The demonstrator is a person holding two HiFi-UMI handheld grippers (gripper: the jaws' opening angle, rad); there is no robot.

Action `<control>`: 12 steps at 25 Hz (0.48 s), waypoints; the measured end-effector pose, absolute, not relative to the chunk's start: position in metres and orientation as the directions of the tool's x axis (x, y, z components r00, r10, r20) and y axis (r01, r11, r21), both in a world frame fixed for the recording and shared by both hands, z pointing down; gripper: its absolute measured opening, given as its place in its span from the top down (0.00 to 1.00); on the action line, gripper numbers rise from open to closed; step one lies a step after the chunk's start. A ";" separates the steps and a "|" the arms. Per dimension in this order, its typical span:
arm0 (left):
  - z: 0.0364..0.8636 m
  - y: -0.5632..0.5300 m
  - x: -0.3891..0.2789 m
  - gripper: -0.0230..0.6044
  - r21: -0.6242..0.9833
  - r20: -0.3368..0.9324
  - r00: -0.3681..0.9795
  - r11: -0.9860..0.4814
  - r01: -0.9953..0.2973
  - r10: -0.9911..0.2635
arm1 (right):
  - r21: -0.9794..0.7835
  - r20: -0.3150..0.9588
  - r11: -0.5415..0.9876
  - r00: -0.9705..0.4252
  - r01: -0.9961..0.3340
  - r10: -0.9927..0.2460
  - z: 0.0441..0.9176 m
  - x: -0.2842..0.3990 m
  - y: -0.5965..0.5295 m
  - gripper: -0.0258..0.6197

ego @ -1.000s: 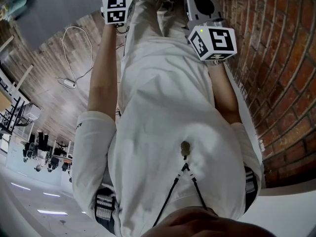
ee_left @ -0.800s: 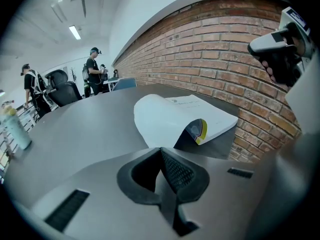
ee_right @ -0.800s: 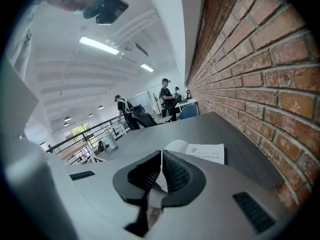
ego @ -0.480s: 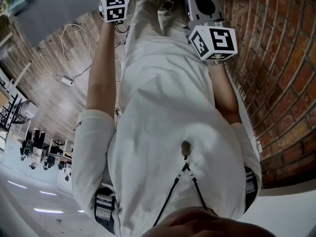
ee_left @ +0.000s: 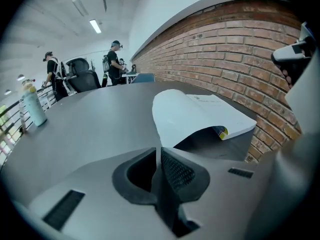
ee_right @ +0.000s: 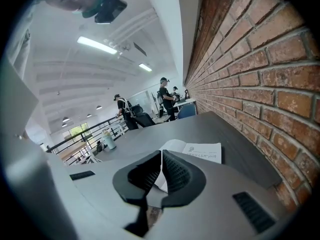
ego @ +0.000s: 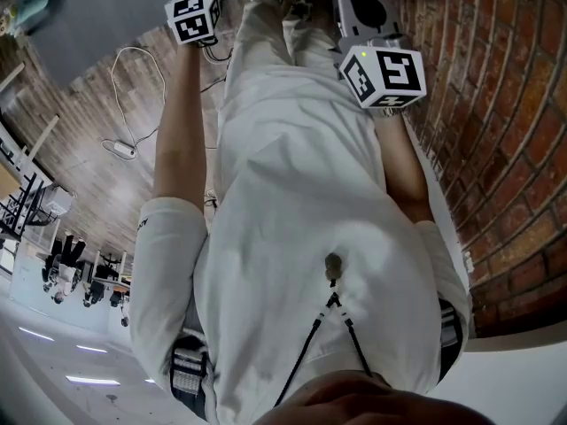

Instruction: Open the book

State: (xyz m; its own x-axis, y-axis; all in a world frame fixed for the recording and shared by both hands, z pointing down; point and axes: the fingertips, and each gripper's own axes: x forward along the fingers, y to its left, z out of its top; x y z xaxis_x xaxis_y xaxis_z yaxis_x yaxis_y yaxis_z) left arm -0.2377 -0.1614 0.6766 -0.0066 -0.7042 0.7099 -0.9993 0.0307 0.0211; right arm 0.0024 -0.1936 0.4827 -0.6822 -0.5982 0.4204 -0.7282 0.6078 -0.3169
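Note:
The book lies open on the grey table beside the brick wall. Its near white page arches up off the table, and the page's corner runs down into my left gripper, which is shut on it. In the right gripper view the same book lies just beyond my right gripper, whose jaws are shut and apart from it. The head view gives only the marker cubes, that of the left gripper and that of the right gripper, above the person's white shirt; the book is hidden there.
A brick wall runs along the table's right edge. A pale green bottle stands at the table's far left. People and office chairs are far behind. A white cable lies on the wooden floor.
In the head view the left gripper's cube has slid to the left and rolled a little. The right gripper's cube has stayed put.

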 end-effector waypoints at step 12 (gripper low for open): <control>0.628 -0.170 -0.208 0.92 0.014 0.628 0.030 -0.027 -1.000 -0.777 | -0.309 0.404 0.609 -0.681 -0.730 -0.611 0.472 0.006 -0.203 0.90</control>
State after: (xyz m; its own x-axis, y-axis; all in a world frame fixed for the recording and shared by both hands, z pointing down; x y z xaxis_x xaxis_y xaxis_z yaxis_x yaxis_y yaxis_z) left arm -0.2083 -0.1696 0.6276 0.0296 -0.7775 0.6282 -0.9995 -0.0266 0.0142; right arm 0.0057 -0.2031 0.4716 -0.6807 -0.6111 0.4040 -0.7303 0.6095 -0.3087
